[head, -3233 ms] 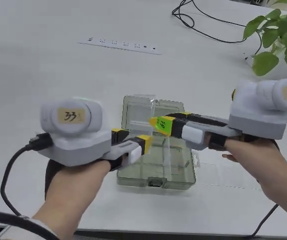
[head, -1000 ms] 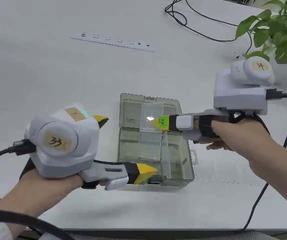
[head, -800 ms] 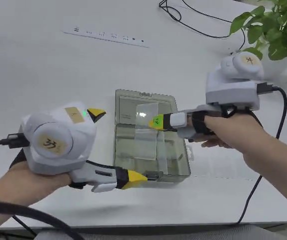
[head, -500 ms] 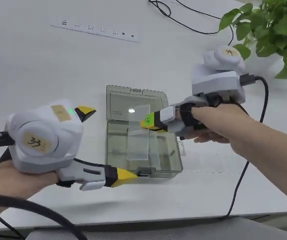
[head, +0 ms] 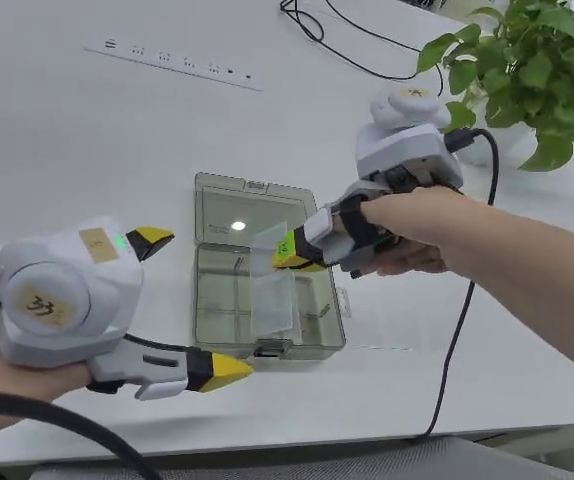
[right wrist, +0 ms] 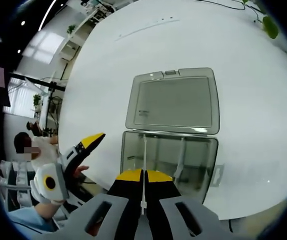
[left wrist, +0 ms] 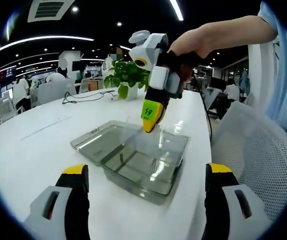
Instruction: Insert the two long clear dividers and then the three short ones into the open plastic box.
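Observation:
The open clear plastic box (head: pixel 212 310) sits on the white table with its lid (head: pixel 239 205) folded back flat. My right gripper (head: pixel 289 255) is shut on a clear divider (head: pixel 272 295) and holds it above the box's tray. In the right gripper view that divider (right wrist: pixel 144 160) runs edge-on from the closed jaws over the tray (right wrist: pixel 203 160). Another long divider (right wrist: pixel 180 156) stands in the box. My left gripper (head: pixel 189 305) is open, turned on its side at the box's left front corner, and touches nothing. The left gripper view faces the box (left wrist: pixel 133 165) and the right gripper (left wrist: pixel 151 114).
A white power strip (head: pixel 172 62) lies at the far side. A potted plant (head: pixel 527 70) stands at the back right with black cables (head: pixel 367 45) beside it. The right gripper's cable (head: pixel 464 300) hangs over the table's near edge. Faint clear pieces (head: pixel 382 340) lie right of the box.
My left gripper drew back from the box toward the near left and rolled onto its side. My right gripper carried the clear divider leftward over the tray. The head camera shifted too.

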Motion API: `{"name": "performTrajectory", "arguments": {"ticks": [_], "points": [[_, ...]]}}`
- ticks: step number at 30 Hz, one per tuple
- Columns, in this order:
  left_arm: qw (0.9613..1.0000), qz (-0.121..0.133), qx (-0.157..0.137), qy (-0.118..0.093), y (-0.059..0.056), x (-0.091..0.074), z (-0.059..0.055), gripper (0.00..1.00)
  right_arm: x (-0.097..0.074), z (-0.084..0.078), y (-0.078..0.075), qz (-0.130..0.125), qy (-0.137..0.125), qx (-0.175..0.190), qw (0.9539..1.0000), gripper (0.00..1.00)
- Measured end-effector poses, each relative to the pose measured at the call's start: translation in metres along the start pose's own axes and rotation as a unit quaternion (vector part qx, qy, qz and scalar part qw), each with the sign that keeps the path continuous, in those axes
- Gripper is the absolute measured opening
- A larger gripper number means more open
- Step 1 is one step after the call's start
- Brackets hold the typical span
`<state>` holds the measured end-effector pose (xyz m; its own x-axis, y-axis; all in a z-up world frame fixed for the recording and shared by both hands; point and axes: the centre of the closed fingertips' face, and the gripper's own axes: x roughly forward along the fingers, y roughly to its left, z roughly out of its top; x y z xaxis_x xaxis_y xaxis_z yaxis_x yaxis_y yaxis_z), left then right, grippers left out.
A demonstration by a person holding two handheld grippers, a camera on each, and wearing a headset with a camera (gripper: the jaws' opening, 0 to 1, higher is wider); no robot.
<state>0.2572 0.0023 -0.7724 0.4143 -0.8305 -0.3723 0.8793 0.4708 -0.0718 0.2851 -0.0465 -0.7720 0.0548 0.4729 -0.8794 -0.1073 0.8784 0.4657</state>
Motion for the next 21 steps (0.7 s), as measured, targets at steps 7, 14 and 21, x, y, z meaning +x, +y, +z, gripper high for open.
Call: {"name": "performTrajectory", "arguments": {"ticks": [7,14,21], "points": [[1.0000,0.003,-0.004,-0.008,-0.003,-0.003,0.000,0.98,0.008,0.008,0.009,-0.023,0.020,-0.009,0.9995,0.02],[0.9998,0.007,-0.013,-0.013,-0.004,-0.008,-0.006,0.97,0.011,0.014,0.007,-0.046,0.024,-0.009,0.9986,0.01],[0.9997,0.009,-0.020,-0.014,-0.003,-0.009,-0.010,0.96,0.011,0.013,-0.003,-0.060,0.031,0.009,0.9977,0.01]]}}
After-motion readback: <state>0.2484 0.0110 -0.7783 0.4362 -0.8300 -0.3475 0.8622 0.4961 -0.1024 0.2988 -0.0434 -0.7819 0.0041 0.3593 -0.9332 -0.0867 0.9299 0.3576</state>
